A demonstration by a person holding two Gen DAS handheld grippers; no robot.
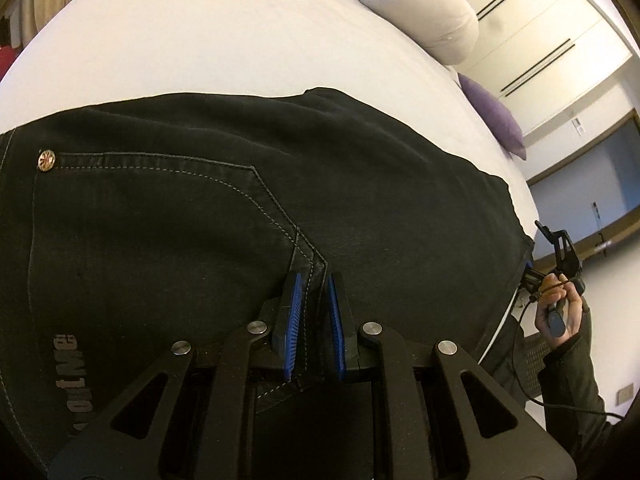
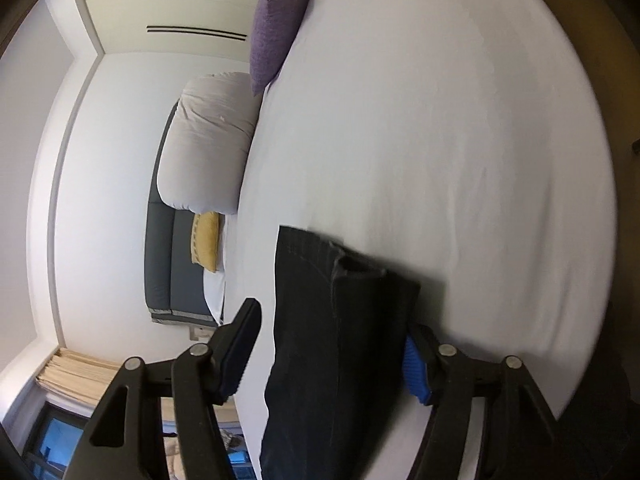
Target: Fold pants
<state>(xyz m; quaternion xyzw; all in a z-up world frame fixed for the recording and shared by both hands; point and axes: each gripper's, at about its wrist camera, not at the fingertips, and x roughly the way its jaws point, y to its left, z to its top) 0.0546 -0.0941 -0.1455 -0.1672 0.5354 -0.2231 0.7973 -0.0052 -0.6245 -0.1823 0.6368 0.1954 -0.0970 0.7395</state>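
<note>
Black jeans (image 1: 208, 208) lie spread on a white bed (image 1: 200, 40), back pocket and brass rivet showing. My left gripper (image 1: 314, 280) is shut on a stitched fold of the jeans at the pocket corner, near the bed's front edge. In the right wrist view the leg end of the jeans (image 2: 340, 320) lies between the wide-apart fingers of my right gripper (image 2: 332, 320), which is open around it. The right gripper (image 1: 558, 256) also shows in the left wrist view, held in a hand at the bed's right edge.
A rolled white duvet (image 1: 420, 12) and a purple cushion (image 1: 494, 118) lie at the far end of the bed. In the right wrist view a yellow cushion (image 2: 206, 240) rests by a grey headboard (image 2: 160, 256). Wardrobe doors (image 1: 532, 32) stand beyond the bed.
</note>
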